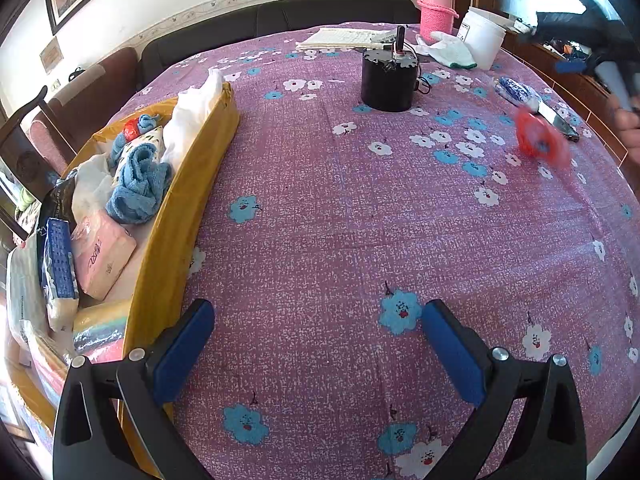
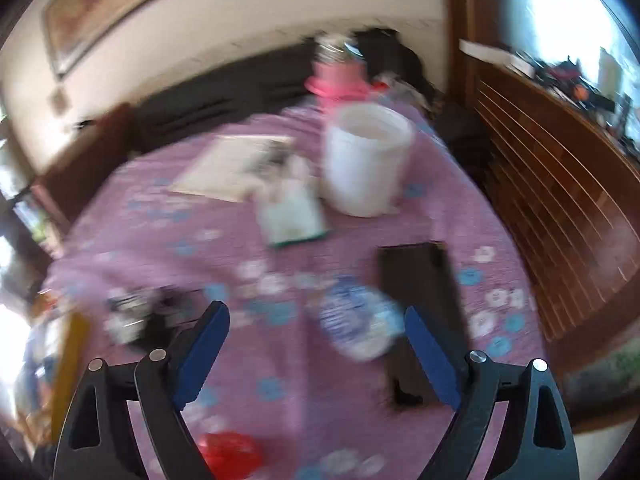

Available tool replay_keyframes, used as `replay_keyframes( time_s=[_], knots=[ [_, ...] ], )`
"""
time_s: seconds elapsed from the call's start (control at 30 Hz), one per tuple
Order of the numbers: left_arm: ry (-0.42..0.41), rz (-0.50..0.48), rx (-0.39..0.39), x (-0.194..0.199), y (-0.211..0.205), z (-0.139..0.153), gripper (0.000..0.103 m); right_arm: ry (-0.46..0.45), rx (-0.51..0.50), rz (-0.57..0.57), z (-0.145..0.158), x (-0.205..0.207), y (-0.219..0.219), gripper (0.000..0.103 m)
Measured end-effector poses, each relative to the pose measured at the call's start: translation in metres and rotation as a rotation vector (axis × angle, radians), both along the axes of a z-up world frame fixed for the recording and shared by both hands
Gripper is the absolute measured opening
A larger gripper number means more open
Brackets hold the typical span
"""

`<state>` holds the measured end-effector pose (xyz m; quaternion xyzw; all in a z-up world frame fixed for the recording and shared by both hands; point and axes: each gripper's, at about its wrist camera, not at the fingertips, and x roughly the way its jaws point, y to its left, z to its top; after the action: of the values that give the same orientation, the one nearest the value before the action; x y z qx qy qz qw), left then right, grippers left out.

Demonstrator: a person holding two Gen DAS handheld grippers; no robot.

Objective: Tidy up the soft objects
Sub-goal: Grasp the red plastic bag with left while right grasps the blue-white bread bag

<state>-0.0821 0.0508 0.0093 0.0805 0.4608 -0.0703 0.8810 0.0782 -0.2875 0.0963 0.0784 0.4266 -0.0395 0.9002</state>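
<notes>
A yellow box (image 1: 188,216) stands at the table's left, holding a blue towel (image 1: 138,188), tissue packs (image 1: 106,256) and white cloth (image 1: 196,116). My left gripper (image 1: 316,344) is open and empty above the purple flowered tablecloth, right of the box. My right gripper (image 2: 316,344) is open and empty; it also shows blurred at the far right in the left wrist view (image 1: 588,60). A red soft object (image 1: 540,142) appears blurred above the table's right side, also below the right gripper (image 2: 230,454). A blue-white packet (image 2: 360,324) lies between the right gripper's fingers, further on. A white glove (image 2: 288,208) lies beyond.
A black cylinder (image 1: 388,80) stands mid-table. A white tub (image 1: 482,36), pink flask (image 1: 438,8) and papers (image 1: 344,38) sit at the far edge. A dark phone (image 2: 420,304) lies right. Chairs and a sofa surround the table.
</notes>
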Motion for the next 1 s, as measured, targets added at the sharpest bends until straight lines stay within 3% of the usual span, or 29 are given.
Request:
replay_keyframes(
  time_s=[0.13,0.2,0.37,0.43,0.57,0.7,0.8,1.0],
  knots=[
    [0.0,0.0,0.0,0.0,0.0,0.0,0.103,0.096,-0.055,-0.043,-0.039,0.03,-0.006,0.079],
    [0.0,0.002,0.001,0.001,0.0,-0.001,0.103,0.127,-0.076,-0.038,-0.055,0.039,0.002,0.063],
    [-0.001,0.004,0.001,0.0,0.001,0.0,0.103,0.175,-0.144,0.003,-0.07,0.049,0.018,0.051],
    [0.0,0.004,0.0,0.0,0.002,0.0,0.103,0.191,-0.141,0.055,-0.07,0.041,0.032,0.05],
    [0.0,0.003,0.0,0.0,0.001,0.0,0.103,0.238,-0.031,0.198,-0.074,0.001,0.062,0.05],
    [0.0,0.003,0.001,0.0,0.001,0.0,0.103,0.26,-0.035,0.302,-0.079,-0.041,0.097,0.05],
    [-0.001,0.004,0.005,0.0,0.001,0.0,0.103,0.264,0.049,0.441,-0.076,-0.074,0.129,0.05],
    [0.013,-0.042,-0.029,-0.007,0.002,0.002,0.103,0.174,-0.071,0.455,-0.067,-0.104,0.145,0.05]
  ],
)
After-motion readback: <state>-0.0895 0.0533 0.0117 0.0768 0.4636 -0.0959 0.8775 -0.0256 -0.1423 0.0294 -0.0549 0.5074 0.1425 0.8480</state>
